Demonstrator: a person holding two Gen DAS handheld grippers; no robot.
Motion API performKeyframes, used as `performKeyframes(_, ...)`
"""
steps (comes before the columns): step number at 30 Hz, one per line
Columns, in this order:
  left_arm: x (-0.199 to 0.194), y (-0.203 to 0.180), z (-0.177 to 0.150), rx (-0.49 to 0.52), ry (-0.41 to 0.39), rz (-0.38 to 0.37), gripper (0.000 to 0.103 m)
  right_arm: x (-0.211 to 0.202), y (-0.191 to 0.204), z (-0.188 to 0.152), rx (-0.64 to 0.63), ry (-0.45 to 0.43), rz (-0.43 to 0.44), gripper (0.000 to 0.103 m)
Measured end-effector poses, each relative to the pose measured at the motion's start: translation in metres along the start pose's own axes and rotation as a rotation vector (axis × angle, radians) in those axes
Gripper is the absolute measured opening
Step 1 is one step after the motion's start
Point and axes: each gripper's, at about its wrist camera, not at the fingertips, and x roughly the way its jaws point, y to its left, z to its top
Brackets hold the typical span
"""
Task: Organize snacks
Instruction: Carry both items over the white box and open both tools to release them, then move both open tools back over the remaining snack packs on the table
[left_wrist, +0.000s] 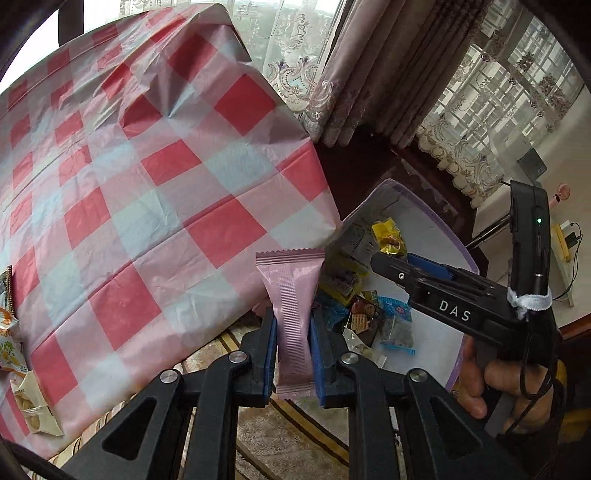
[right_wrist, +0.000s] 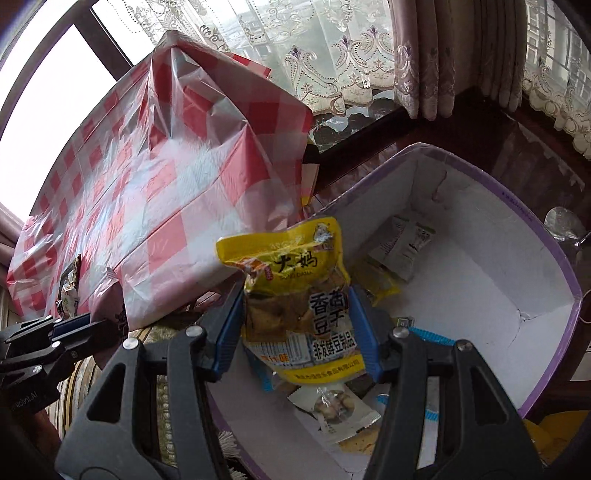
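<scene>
My left gripper (left_wrist: 293, 354) is shut on a pink snack packet (left_wrist: 291, 310) and holds it upright beside the table corner, near the box. My right gripper (right_wrist: 295, 325) is shut on a yellow snack bag (right_wrist: 295, 306) with dark print, held over the white box with a purple rim (right_wrist: 535, 229). The box also shows in the left wrist view (left_wrist: 436, 206) with several small snack packets (left_wrist: 369, 306) in it. In the left wrist view the right gripper's body (left_wrist: 461, 295) reaches over the box, its fingertips hidden. The left gripper's side (right_wrist: 55, 339) shows in the right wrist view.
A table under a red-and-white checked cloth (left_wrist: 147, 177) lies left of the box. A few snack packets (left_wrist: 22, 387) lie at its near left edge. Curtains (left_wrist: 369, 74) and a window stand behind. A patterned carpet (left_wrist: 277, 443) is below.
</scene>
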Motion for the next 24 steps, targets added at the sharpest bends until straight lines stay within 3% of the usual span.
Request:
performKeyframes(8, 0.028, -0.046, -0.003, 0.094, 0.107, -0.065, 0.018, -0.002, -0.055, 0.003, 0.114, -0.007, -0.044, 0.061)
performKeyframes(12, 0.035, -0.058, -0.005, 0.122, 0.151, -0.115, 0.023, -0.004, -0.066, 0.007, 0.152, -0.010, -0.066, 0.068)
performKeyframes(24, 0.019, -0.037, -0.006, 0.050, 0.105, -0.110, 0.026, -0.014, -0.049, 0.010, 0.118, -0.022, -0.046, 0.068)
